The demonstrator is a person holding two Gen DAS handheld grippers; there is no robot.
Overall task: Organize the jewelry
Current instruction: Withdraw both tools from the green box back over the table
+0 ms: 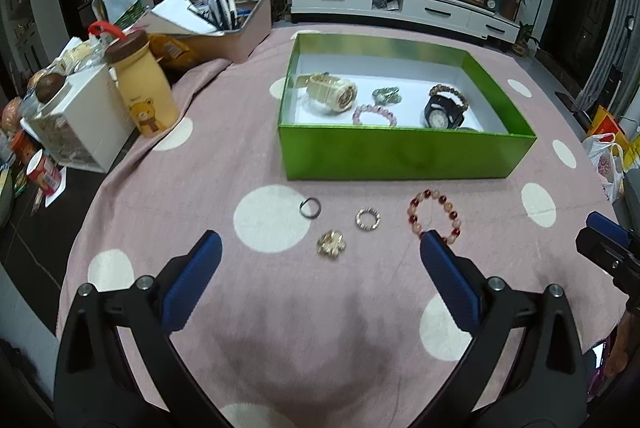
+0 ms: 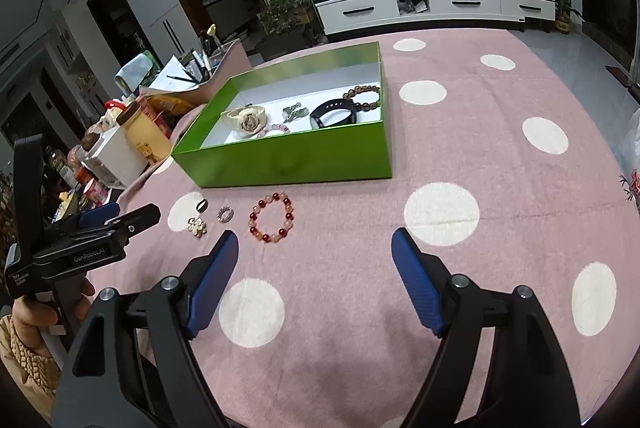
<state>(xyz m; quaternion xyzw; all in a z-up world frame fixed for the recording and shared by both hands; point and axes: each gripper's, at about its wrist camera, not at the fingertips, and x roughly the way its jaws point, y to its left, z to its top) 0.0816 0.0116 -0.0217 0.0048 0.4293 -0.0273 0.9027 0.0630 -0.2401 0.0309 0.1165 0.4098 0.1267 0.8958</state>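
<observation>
Open green cardboard box [image 1: 400, 152] on the pink, white-dotted table [image 1: 224, 132], long axis running left to right across the left wrist view, near long wall facing both claws. Inside on the white floor: a cream wristwatch [image 1: 332, 93], a small green-grey trinket [image 1: 386, 95], a pale pink bead bracelet [image 1: 374, 115], a black wristwatch [image 1: 442, 114] and a brown bead bracelet [image 1: 448, 93] (the black watch lying partly over the brown beads).

In front of the box, loose on the cloth: a dark thin ring [image 1: 310, 207], a small beaded ring [image 1: 367, 218], a gold flower-shaped brooch [image 1: 331, 245] and a red-and-peach bead bracelet [image 1: 436, 215], lying flat, apart from one another.

Left claw [image 1: 320, 248] angled down at the table, spread wide and empty, brooch lying between the blue pads [image 1: 448, 276] and untouched. Right claw [image 2: 314, 248] likewise tilted down, released, holding nothing, bare cloth between its pads.

Left of the box, well apart: a yellow bear-printed bottle [image 1: 142, 84], a white storage container [image 1: 76, 120] and a pink pen tray [image 1: 240, 28].
</observation>
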